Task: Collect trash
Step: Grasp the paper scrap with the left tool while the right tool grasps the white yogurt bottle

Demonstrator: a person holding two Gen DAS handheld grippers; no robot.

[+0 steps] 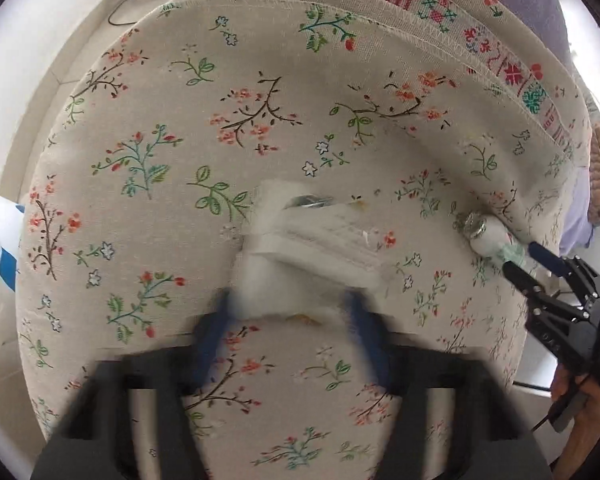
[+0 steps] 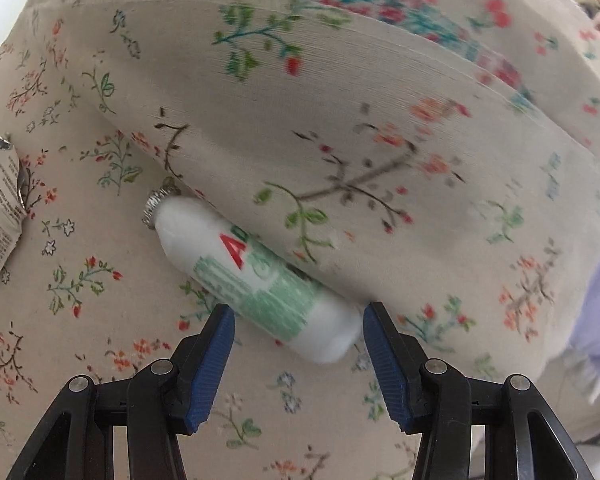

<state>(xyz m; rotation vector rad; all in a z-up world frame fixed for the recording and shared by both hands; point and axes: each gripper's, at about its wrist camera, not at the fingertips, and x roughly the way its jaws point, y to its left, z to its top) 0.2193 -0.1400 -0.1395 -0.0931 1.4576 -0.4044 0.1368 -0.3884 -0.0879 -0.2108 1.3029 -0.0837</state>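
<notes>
Soft beige cushion with small printed flowers (image 1: pixel 148 208), stitched edge at the far side. Near its middle, crumpled white paper wrapper (image 1: pixel 300 240), blurry, between blue pads of left gripper (image 1: pixel 288 312); squeezed or not, cannot tell. Toward the right edge, small white plastic bottle with green label and foil cap (image 2: pixel 256 276), lying tucked under a cloth fold. Right gripper (image 2: pixel 298 322) open around bottle's bottom end, not squeezing.
</notes>
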